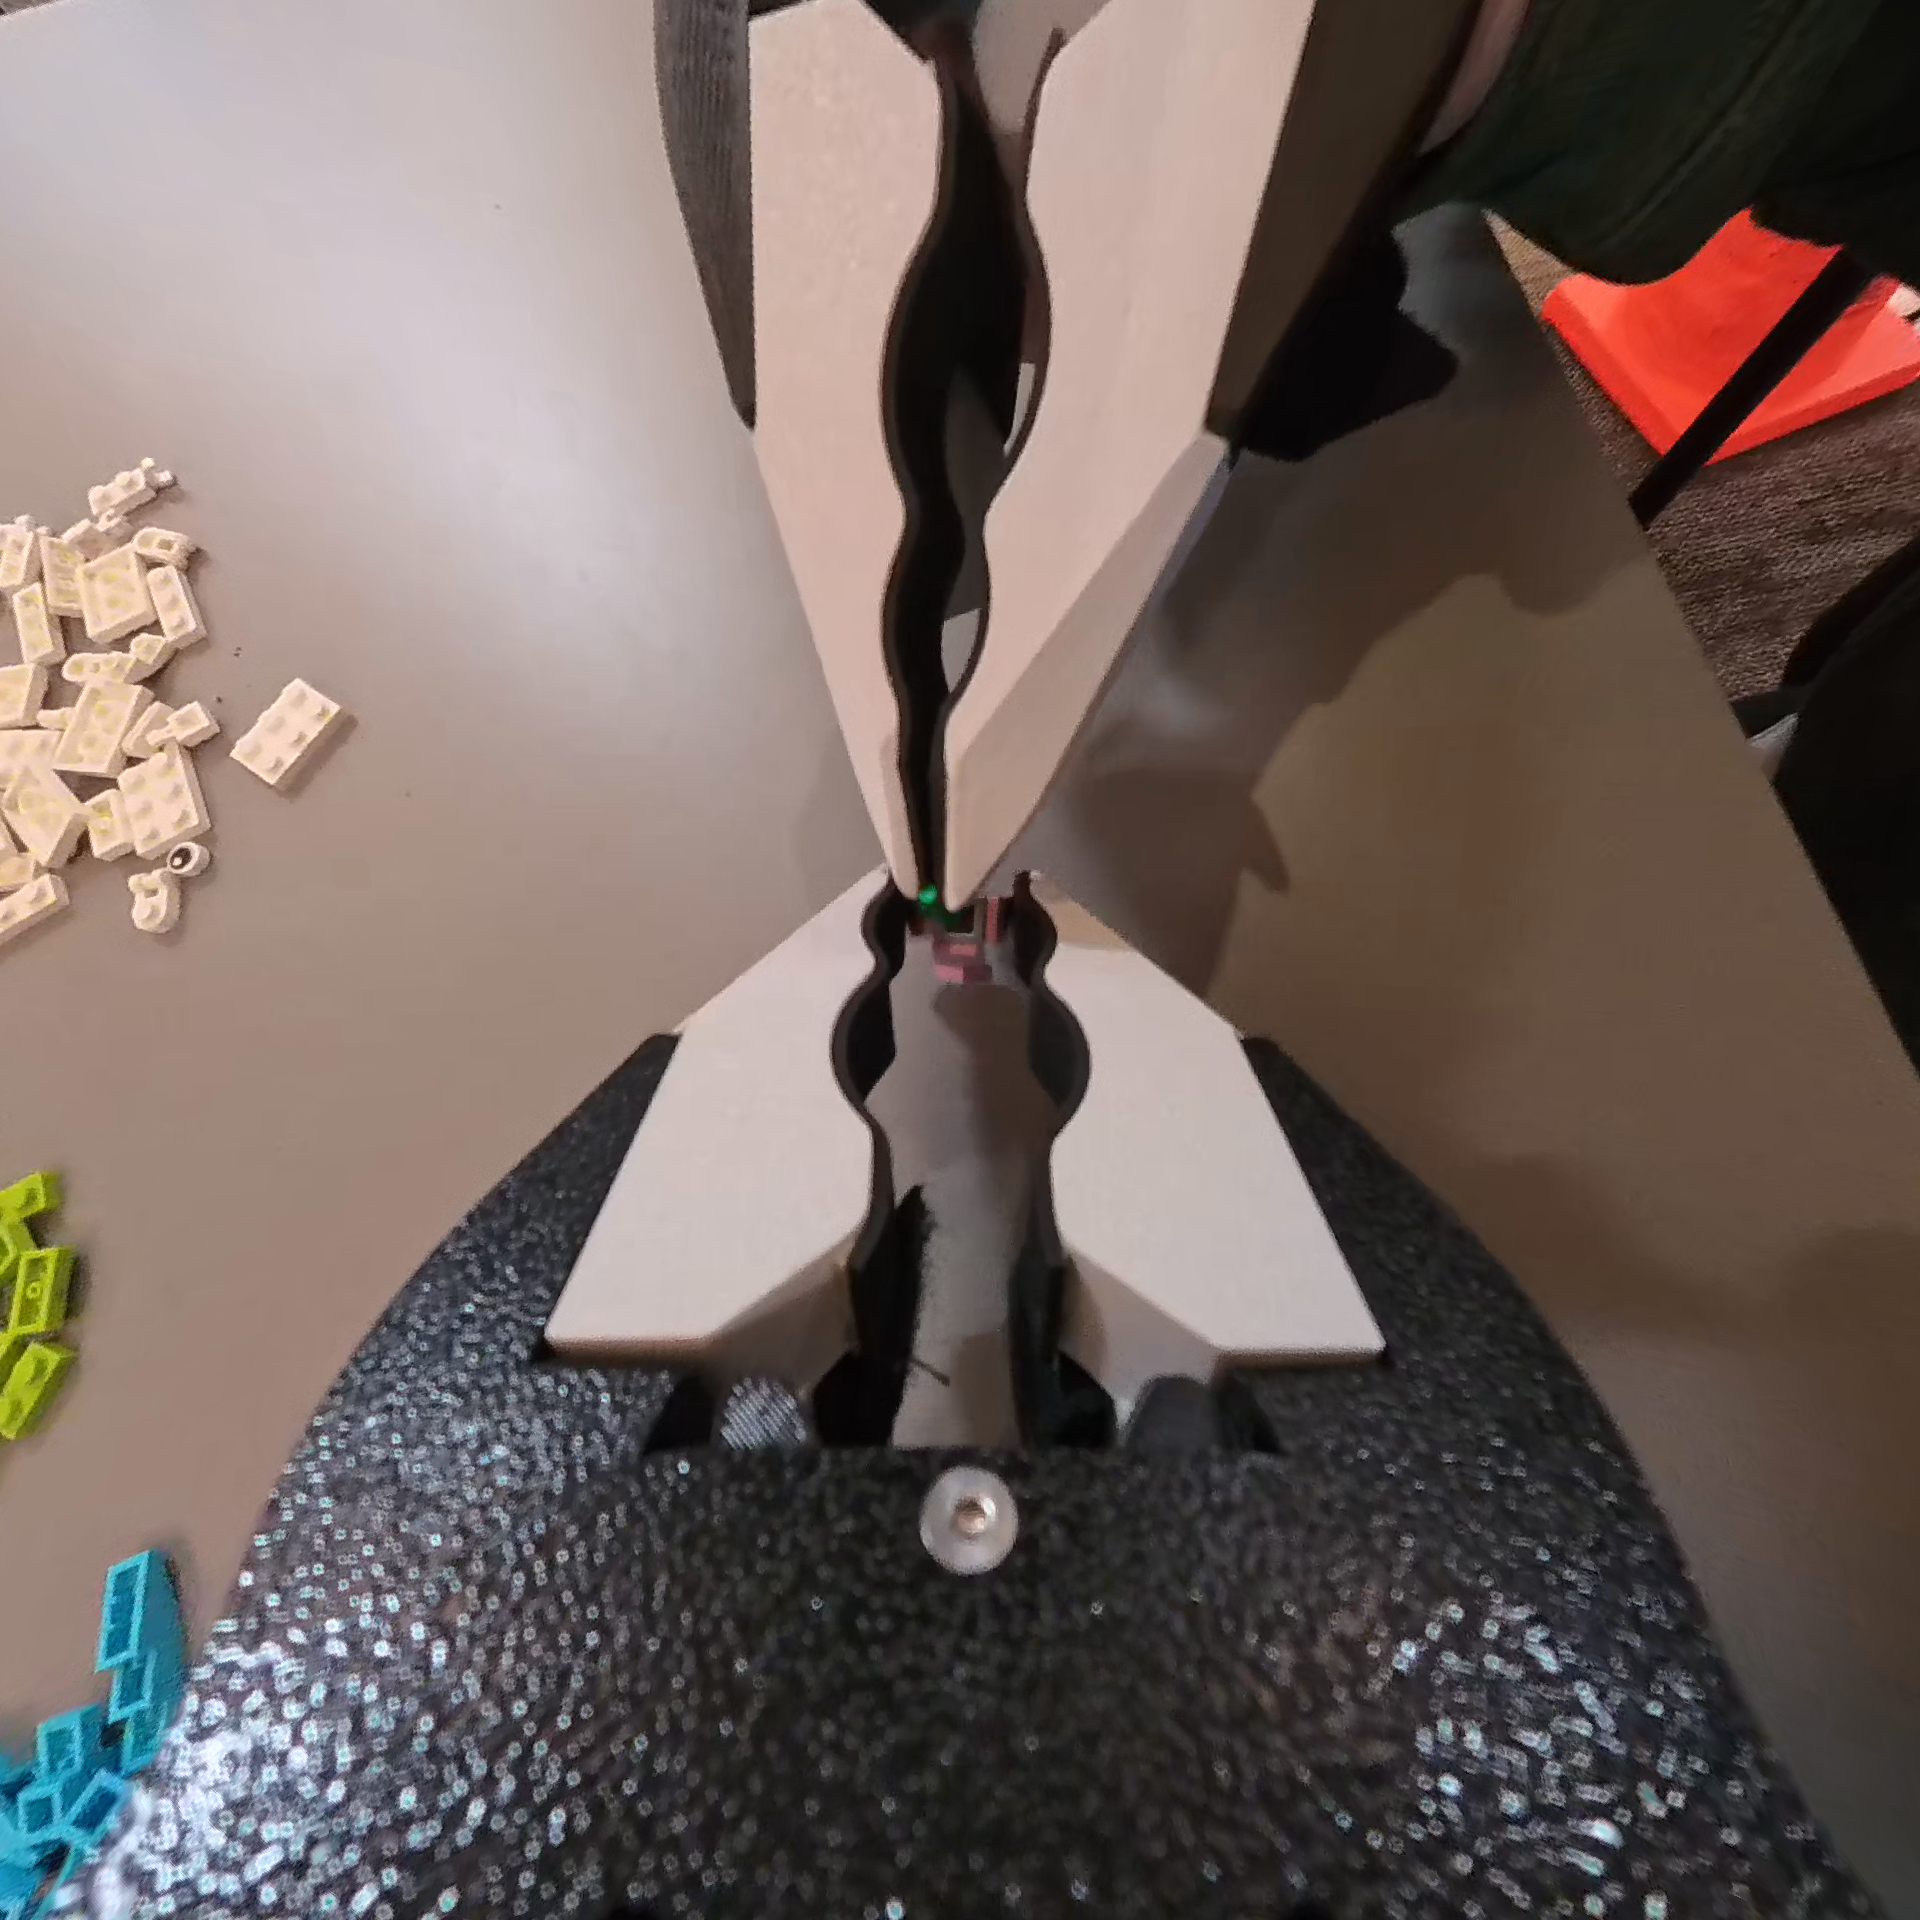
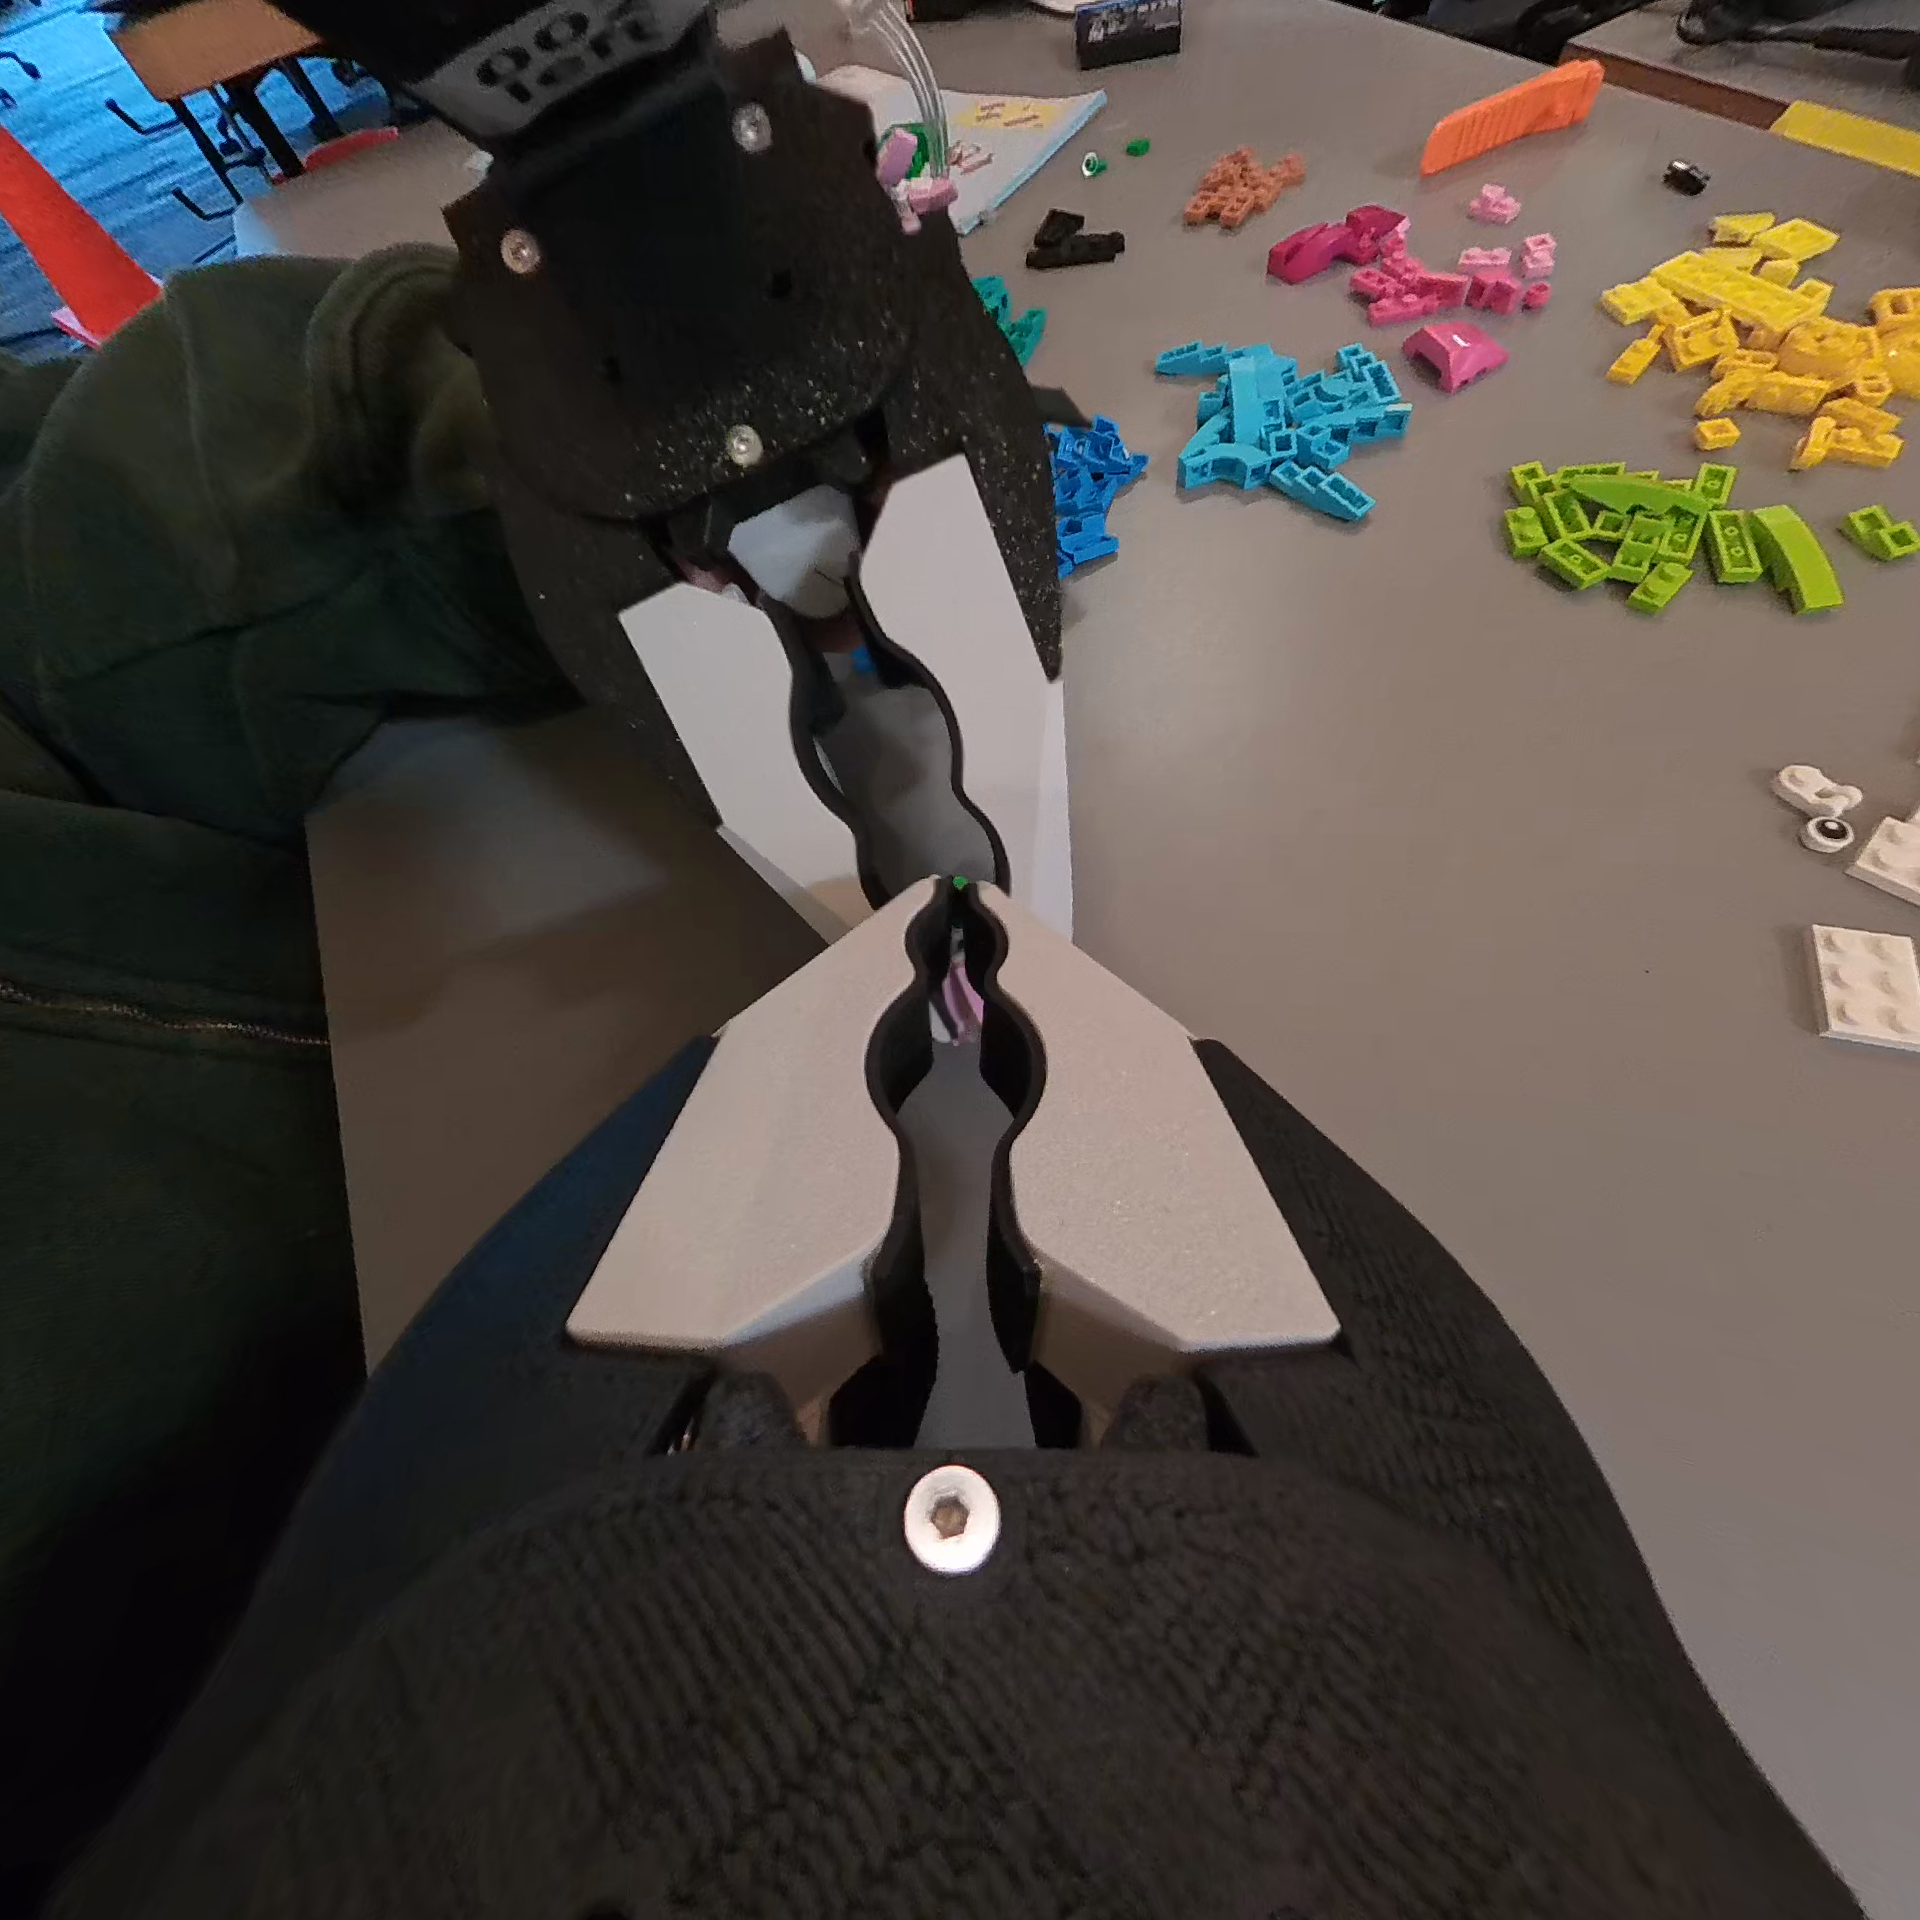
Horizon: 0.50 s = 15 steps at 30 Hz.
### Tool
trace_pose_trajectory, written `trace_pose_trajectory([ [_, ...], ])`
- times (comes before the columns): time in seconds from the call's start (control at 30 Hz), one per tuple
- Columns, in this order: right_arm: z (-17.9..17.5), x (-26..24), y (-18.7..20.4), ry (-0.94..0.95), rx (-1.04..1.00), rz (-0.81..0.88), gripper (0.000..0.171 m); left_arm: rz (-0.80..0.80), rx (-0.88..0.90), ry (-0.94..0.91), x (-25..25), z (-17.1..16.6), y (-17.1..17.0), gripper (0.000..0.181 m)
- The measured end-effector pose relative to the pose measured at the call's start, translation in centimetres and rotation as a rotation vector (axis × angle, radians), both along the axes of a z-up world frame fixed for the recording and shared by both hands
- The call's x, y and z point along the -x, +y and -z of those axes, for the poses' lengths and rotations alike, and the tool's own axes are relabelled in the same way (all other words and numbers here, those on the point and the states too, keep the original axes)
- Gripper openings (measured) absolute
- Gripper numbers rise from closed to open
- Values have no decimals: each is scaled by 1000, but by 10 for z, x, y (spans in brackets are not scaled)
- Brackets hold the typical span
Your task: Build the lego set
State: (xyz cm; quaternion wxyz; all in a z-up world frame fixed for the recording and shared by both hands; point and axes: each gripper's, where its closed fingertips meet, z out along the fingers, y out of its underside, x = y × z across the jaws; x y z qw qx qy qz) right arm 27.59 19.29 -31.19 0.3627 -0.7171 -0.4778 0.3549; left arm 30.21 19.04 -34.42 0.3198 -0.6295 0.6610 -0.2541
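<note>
The step in hand looks like a mating move — a tiny green piece (image 1: pixel 928 896) is being brought onto a small pink assembly (image 1: pixel 964 948) held in the air above the grey table (image 1: pixel 468 312), well apart from the sorted heaps. In the left wrist view, the left gripper (image 1: pixel 961 940) has its fingers only slightly apart and pinching the pink assembly at the very tips. The right gripper (image 1: pixel 935 883) comes down from above, tips nearly pressed together on the green piece, which touches or sits just beside the top of the pink one; I cannot tell whether it is seated. The right wrist view agrees — green speck at the tips, pink below. Next, I judge, comes a careful press along the stud axis, with both grips firm. White bricks (image 1: pixel 94 686) and lime bricks (image 2: pixel 1662 530) lie unused.
</note>
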Motion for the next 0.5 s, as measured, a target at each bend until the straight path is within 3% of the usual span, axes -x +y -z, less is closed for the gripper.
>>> trace_pose_trajectory([
  [0.5,13,-1,-2,-158,-136,-34,0,6,-85,79,3,5,1,17],
])
